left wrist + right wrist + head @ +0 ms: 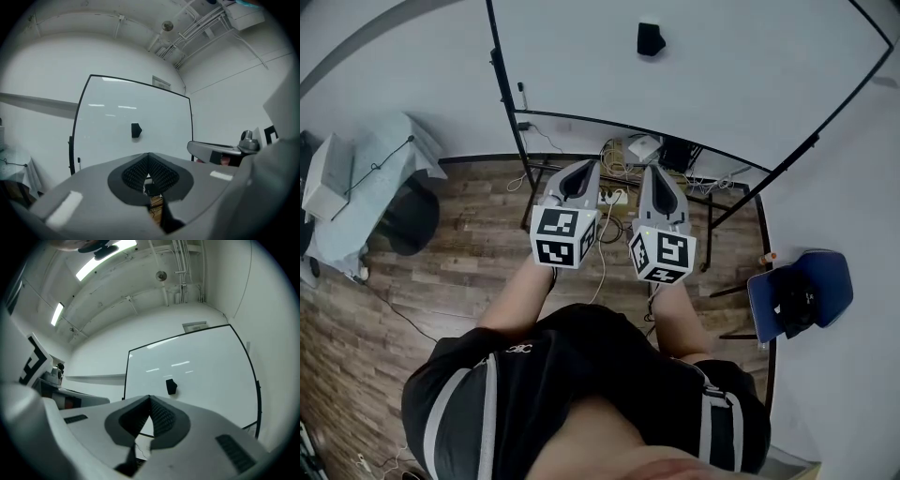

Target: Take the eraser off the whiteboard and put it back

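In the head view we hold the left hand-held gripper (583, 169) and the right hand-held gripper (653, 172) side by side in front of the body. Both point toward the whiteboard (750, 84), which stands on a frame over the wooden floor (459, 225). The eraser (650, 39) sits on the board's face, well apart from both tools, so we judge that the reach has not begun. A blue chair (802, 291) stands off to the right, clear of the path.

In the left gripper view the jaws meet at their tips with nothing between them. The eraser hangs near the middle of the board, just above the jaw line, and the tool looks aimed roughly at it.

In the right gripper view the jaws are likewise pressed together and empty. The eraser shows slightly right of the tips. Since it clings to an upright surface, we expect whichever tool goes for it will need its jaws spread before it arrives.
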A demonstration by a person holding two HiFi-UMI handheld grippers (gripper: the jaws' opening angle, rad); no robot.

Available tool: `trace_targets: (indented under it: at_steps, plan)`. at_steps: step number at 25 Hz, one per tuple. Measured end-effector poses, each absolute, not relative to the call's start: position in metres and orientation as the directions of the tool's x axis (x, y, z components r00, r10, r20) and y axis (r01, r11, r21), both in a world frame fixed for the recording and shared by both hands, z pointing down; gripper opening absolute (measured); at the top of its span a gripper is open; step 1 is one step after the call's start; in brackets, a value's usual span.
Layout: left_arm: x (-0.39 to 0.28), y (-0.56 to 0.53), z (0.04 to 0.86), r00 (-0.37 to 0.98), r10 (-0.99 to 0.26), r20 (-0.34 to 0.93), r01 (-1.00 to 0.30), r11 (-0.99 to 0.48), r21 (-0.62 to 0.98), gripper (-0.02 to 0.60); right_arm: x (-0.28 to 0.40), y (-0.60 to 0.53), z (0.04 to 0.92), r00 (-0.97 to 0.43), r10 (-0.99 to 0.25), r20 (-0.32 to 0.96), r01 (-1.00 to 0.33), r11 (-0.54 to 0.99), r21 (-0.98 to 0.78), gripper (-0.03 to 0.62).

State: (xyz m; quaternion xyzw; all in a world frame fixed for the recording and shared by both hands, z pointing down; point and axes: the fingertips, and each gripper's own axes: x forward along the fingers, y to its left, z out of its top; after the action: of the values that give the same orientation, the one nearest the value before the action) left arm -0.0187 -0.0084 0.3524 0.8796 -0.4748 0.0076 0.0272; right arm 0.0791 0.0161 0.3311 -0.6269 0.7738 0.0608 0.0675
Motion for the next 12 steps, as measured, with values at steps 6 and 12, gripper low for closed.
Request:
trace_targets:
  at_steps: [6,12]
  plan:
    - [0.007,0.003,0.357,0.553,-0.832,0.043,-0.833,-0.552,0.028,0.008,0.096,0.02,0.341,-0.212,-0.964,-0.158,-0.977,0.212,0.014,0.003]
    - [0.016,0.009,0.369,0.539,-0.841,0.05,-0.842,-0.537,0.054,0.008,0.102,0.022,0.348,-0.236,-0.962,-0.138,-0.972,0.234,0.031,0.003]
